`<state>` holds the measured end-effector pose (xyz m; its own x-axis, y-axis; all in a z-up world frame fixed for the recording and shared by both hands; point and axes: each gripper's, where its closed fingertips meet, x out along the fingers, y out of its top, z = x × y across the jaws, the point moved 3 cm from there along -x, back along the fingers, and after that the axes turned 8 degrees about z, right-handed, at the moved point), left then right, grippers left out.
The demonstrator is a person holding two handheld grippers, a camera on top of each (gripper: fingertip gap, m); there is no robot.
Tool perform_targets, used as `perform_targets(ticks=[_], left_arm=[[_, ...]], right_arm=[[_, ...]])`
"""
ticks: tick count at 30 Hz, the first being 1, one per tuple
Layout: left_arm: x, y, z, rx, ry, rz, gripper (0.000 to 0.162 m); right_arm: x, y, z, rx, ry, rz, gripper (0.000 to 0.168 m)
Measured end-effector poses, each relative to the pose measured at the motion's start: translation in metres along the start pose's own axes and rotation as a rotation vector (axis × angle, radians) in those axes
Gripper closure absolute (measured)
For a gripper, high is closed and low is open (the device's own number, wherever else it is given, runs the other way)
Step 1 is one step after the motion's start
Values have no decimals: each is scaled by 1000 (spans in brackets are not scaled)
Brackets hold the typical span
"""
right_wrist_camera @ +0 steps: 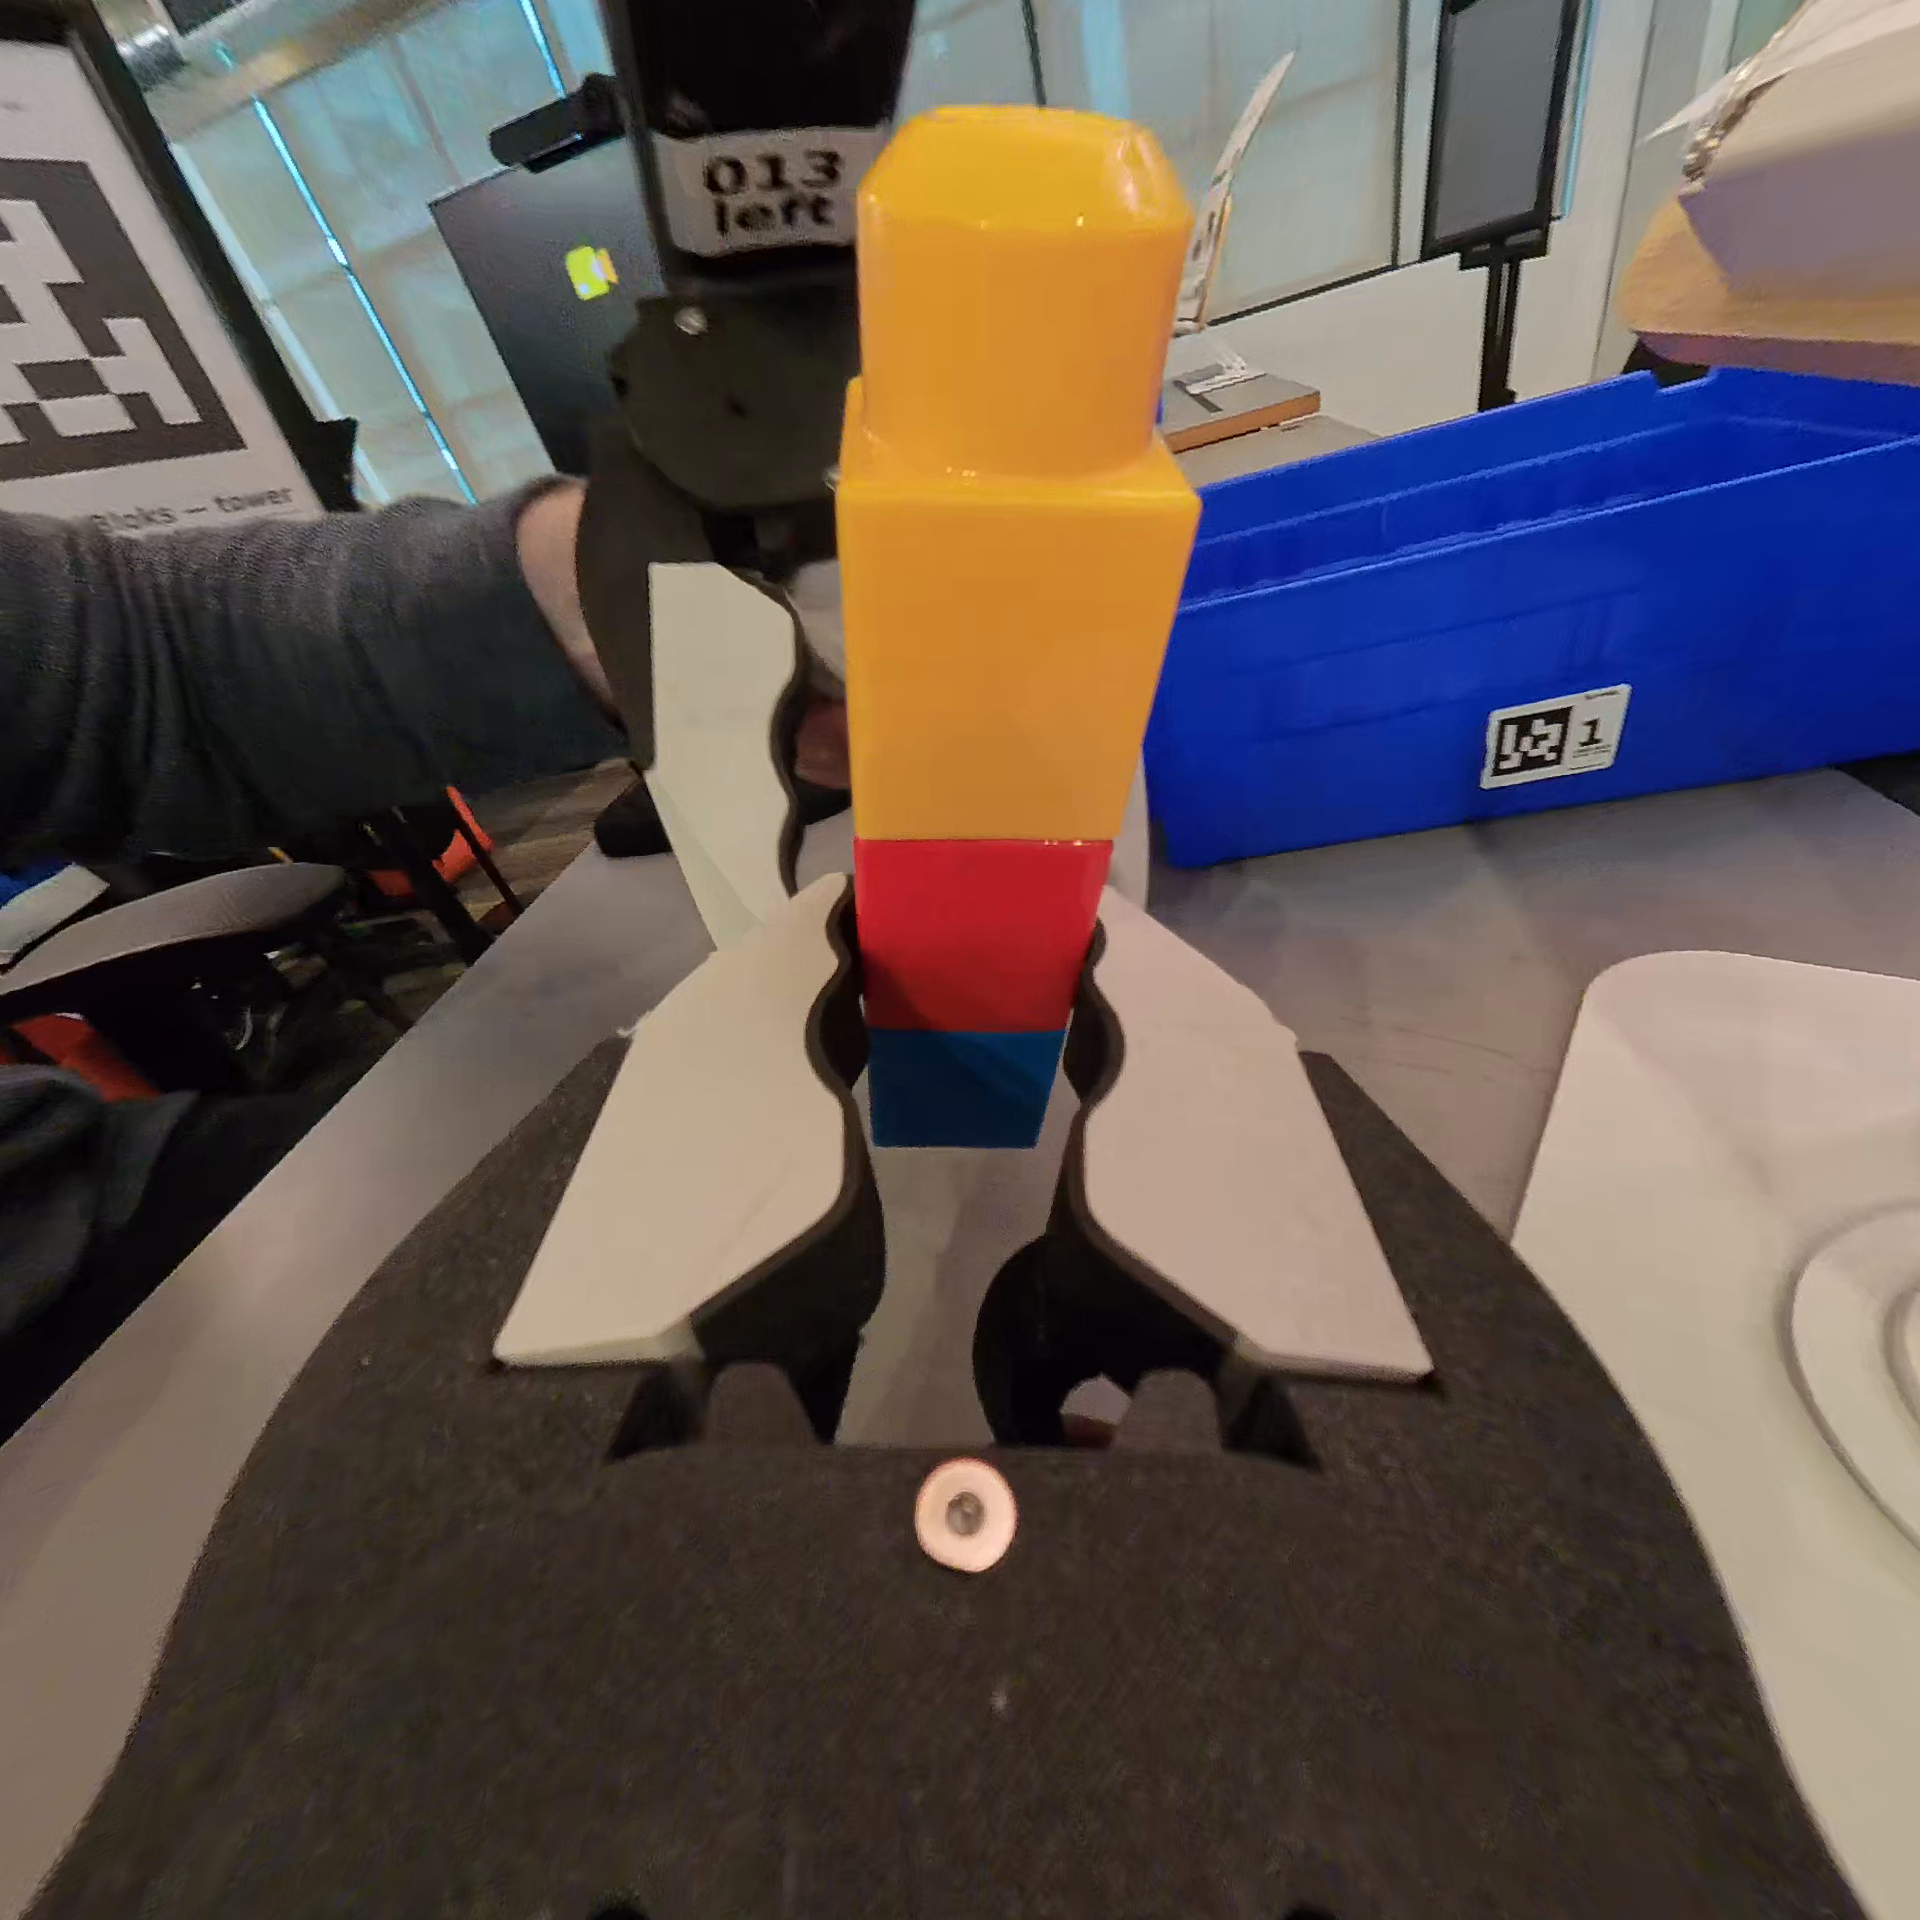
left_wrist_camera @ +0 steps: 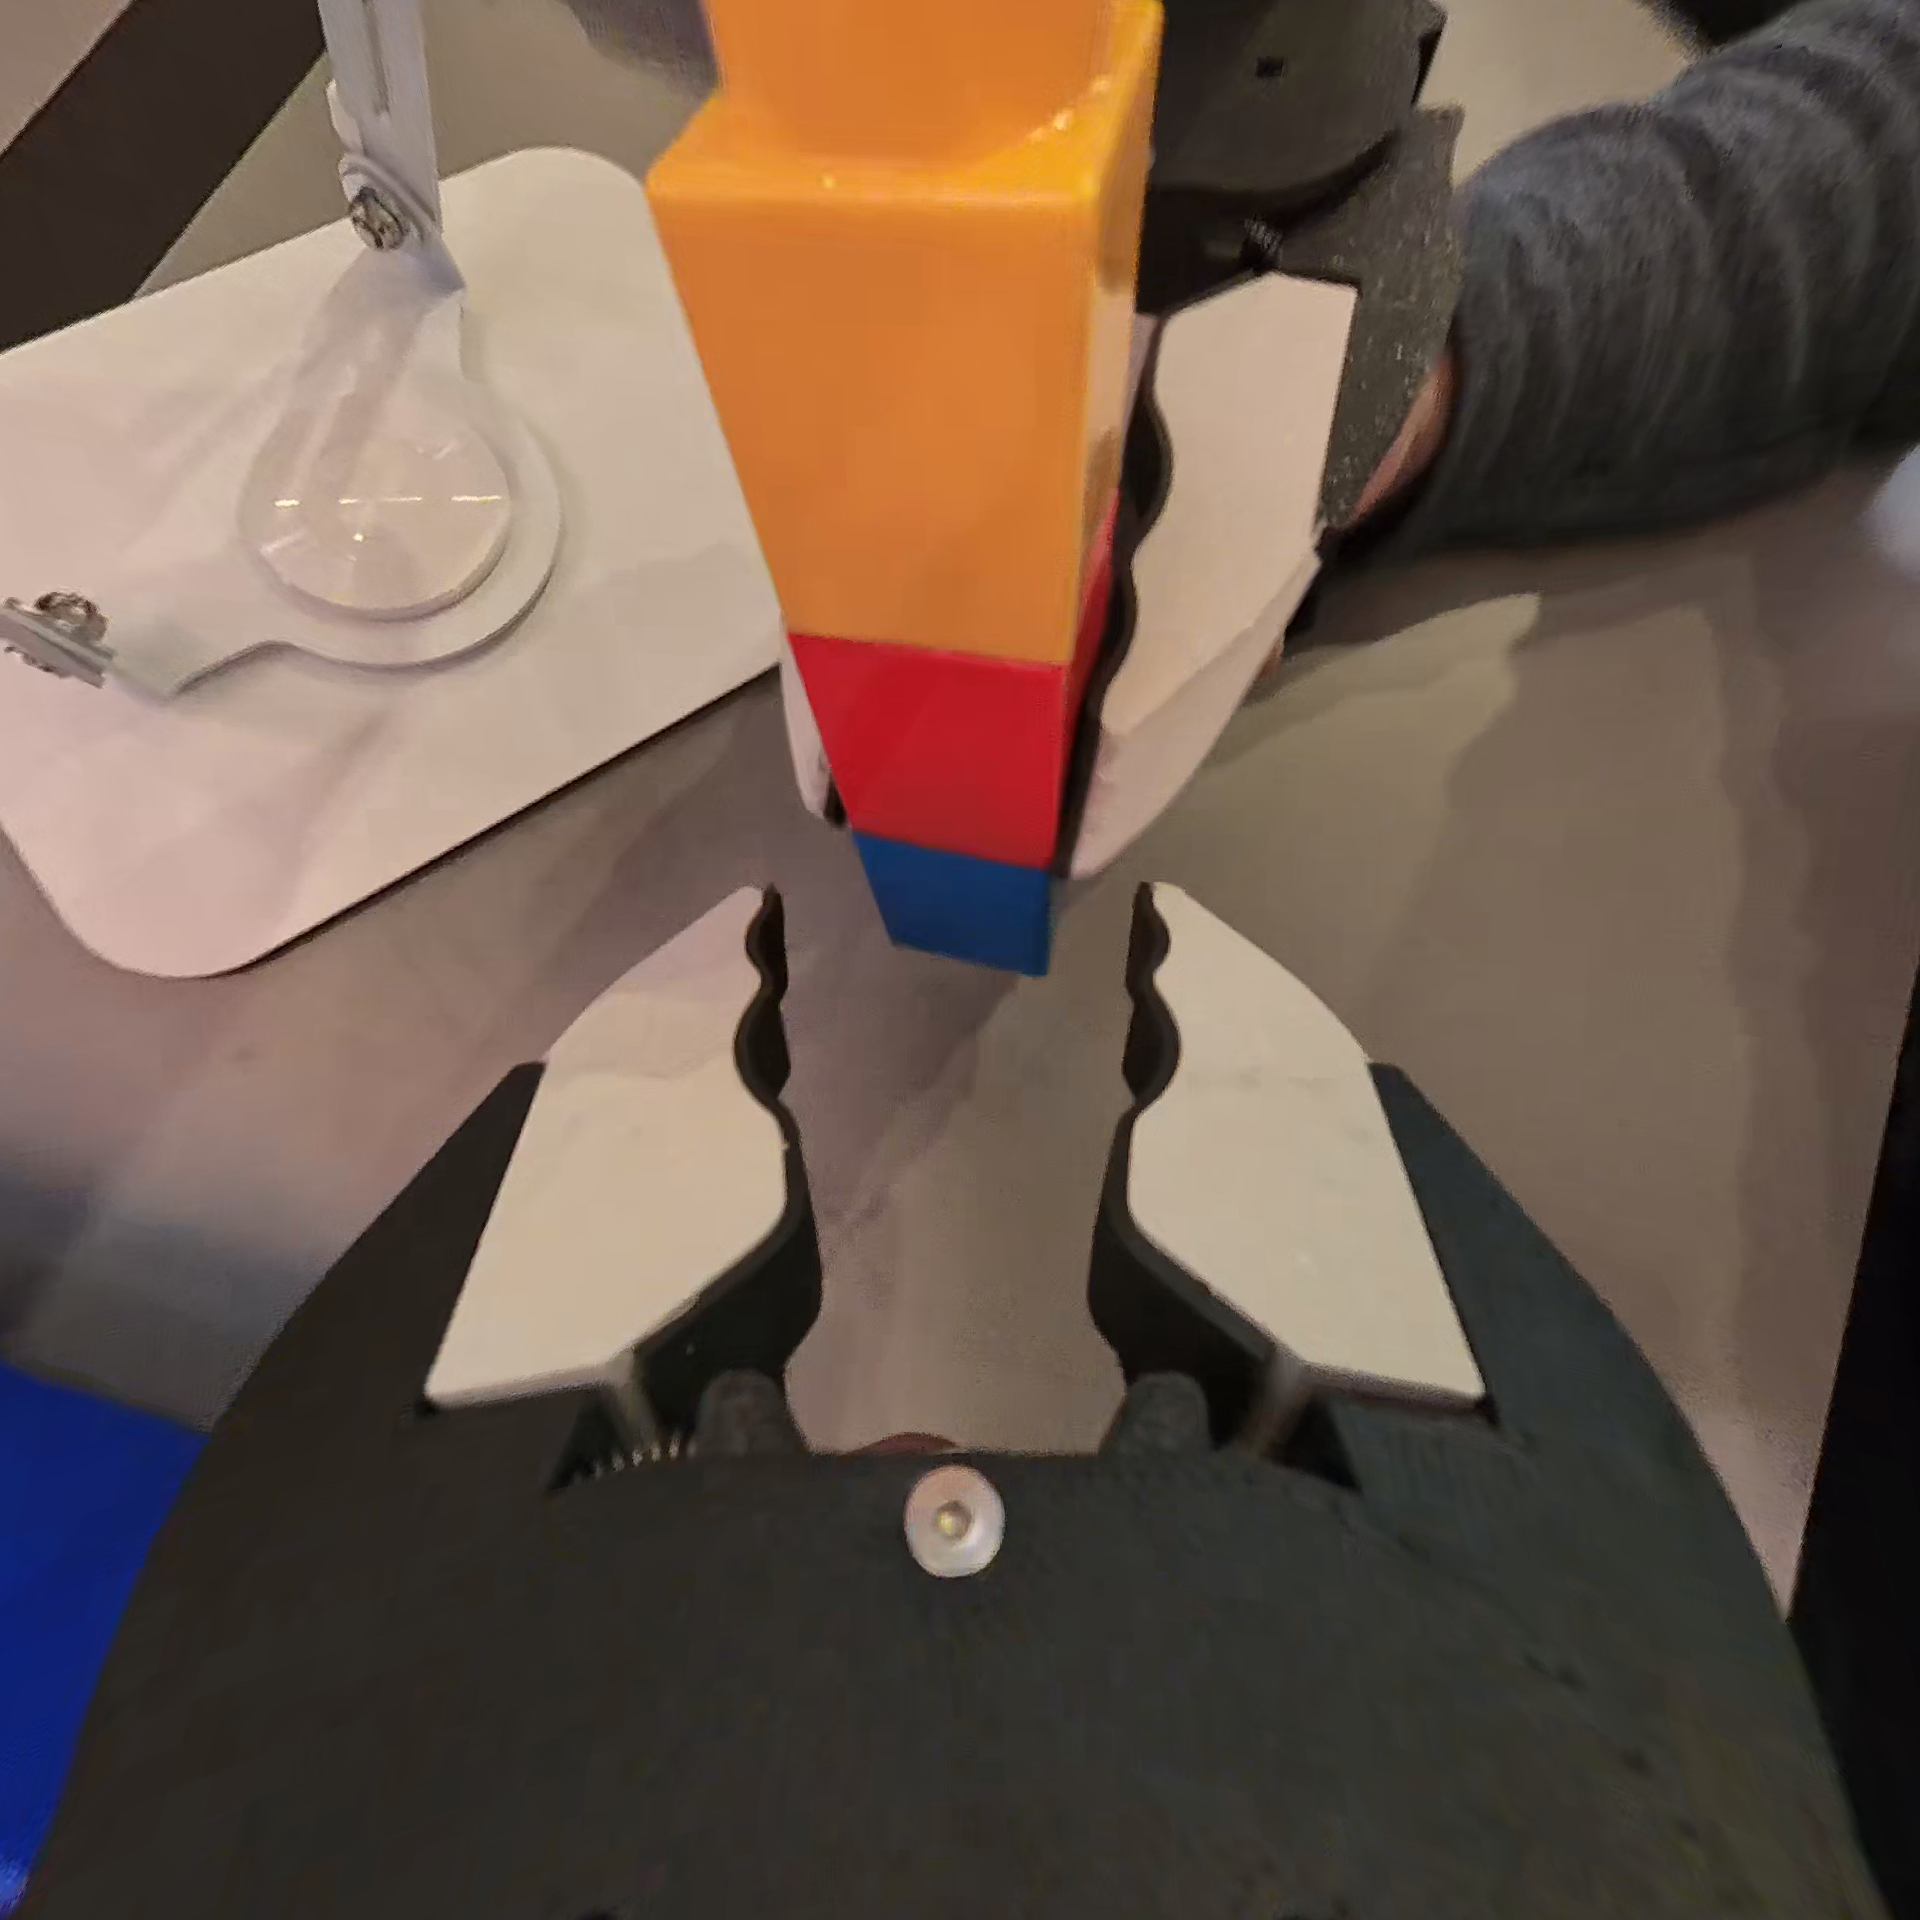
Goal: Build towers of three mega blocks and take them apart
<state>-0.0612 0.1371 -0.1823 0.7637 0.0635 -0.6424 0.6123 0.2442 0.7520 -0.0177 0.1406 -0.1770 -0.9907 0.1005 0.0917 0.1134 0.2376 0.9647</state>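
A three-block tower, orange block [right_wrist_camera: 1013, 644] over red block [right_wrist_camera: 977, 930] over blue block [right_wrist_camera: 956, 1086], stands on the grey table [right_wrist_camera: 1403, 997]. The right gripper [right_wrist_camera: 971, 971] clamps the tower's red block; the left gripper [left_wrist_camera: 956, 935] waits spread and empty just beside the blue block. Pulling off-axis could topple the tower, which seems tilted, though lens distortion may exaggerate.

Printed labels mark the left claw [left_wrist_camera: 956, 935], blue bin [right_wrist_camera: 1455, 623] and signboard [right_wrist_camera: 104, 312].

Even, soft indoor light; windows [right_wrist_camera: 343, 260] glow at upper left; glare on the orange block [right_wrist_camera: 1013, 623]; frame edges bend and blur.
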Motion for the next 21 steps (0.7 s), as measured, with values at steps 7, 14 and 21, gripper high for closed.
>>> perform_targets(ticks=[7,14,21], left_arm=[[11,5,4,-73,-82,108,125],[12,-1,7,-106,-86,84,126],[15,-8,7,-100,-73,74,126]], right_arm=[[-2,4,-1,29,37,35,133],[-14,19,5,106,71,151,132],[-16,22,5,83,68,153,132]])
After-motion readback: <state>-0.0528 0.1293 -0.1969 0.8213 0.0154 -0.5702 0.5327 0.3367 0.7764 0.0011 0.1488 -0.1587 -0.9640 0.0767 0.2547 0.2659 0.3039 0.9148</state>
